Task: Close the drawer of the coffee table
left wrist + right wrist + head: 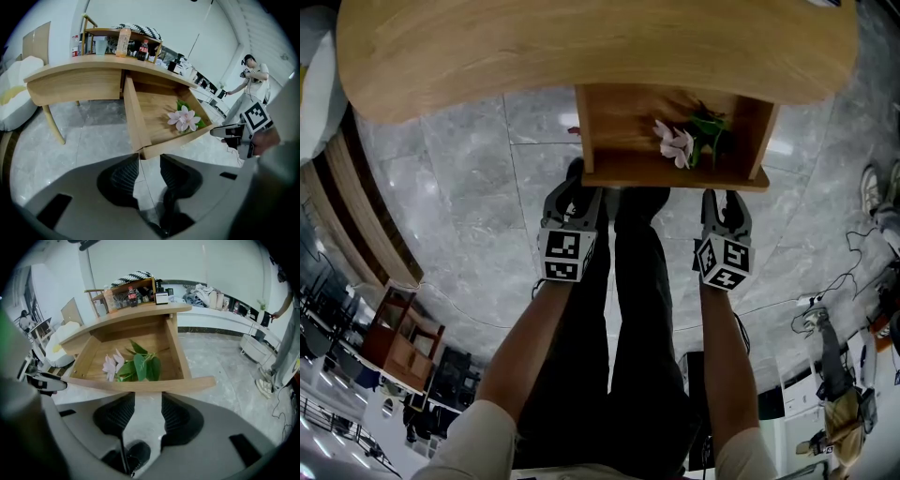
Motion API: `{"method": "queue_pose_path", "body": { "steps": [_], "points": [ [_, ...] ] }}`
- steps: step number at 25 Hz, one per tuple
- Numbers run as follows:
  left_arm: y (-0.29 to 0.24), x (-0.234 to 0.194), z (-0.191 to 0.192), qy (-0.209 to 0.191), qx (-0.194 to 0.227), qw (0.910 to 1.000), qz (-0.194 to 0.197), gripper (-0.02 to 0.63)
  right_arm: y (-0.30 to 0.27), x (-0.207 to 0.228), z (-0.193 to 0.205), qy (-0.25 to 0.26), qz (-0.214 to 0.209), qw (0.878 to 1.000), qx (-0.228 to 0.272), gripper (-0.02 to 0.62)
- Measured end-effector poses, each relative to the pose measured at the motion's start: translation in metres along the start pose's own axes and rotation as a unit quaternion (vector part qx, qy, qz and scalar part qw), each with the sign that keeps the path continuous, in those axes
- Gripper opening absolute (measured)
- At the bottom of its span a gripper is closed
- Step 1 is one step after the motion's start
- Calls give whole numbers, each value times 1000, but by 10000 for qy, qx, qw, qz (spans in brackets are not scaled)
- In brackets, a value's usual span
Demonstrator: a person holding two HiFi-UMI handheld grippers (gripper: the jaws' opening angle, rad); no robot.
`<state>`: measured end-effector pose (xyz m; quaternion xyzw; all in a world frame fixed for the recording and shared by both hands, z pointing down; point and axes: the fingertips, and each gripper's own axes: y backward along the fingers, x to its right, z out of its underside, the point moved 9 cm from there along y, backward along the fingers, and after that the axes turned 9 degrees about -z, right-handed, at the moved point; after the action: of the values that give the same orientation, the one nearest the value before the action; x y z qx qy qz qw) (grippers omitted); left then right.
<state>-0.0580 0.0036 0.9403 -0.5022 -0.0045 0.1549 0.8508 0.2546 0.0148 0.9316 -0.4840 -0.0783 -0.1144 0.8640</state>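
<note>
Find the drawer (675, 176) at upper centre of the head view, pulled well out from under the coffee table (581, 42) with its open side up. Inside, toward the right half, note a pink flower (677, 145) with green leaves (711, 127) lying on the drawer bottom.

Just below the drawer front, at its left corner, see the left gripper (575, 187). Fingers moderately apart, with nothing between them. In the left gripper view only grey floor tile (61, 136) visible through the gap, with the drawer corner (140, 151) just above the fingertips (129, 161). Contact with the wood not discernible.

Below the right end of the drawer front, see the right gripper (724, 197). Fingers wide and empty. In the right gripper view the front panel (140, 384) spans the frame directly above the gap and just beyond the tips.

Further out:
- On the tabletop (117, 61), at upper centre of the left gripper view, a small wooden shelf (122, 33) carrying bottles (143, 49).
- At lower centre of the head view, the person's two bare forearms and dark trousers (647, 328).
- At the right edge of the left gripper view, a second person (253, 79) standing well away.
- At the far left of the same view, a pale cushion (14, 93) beside the table.
</note>
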Motion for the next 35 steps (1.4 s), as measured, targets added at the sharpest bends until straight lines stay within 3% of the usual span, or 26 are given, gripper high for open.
{"method": "queue_pose_path", "body": {
  "steps": [10,20,35],
  "points": [
    [6,-3,-24,169,356,9992,-103,149,1,-2,-25,43,-47,9993,370,193],
    [-2,-22,-75,429,877,9949,-261,149,-15,-6,-77,219,-114,9959,872,193],
    [-30,-31,-131,573,1516,9857,-467,156,-43,9,-133,834,-125,9875,1330,187]
  ]
}}
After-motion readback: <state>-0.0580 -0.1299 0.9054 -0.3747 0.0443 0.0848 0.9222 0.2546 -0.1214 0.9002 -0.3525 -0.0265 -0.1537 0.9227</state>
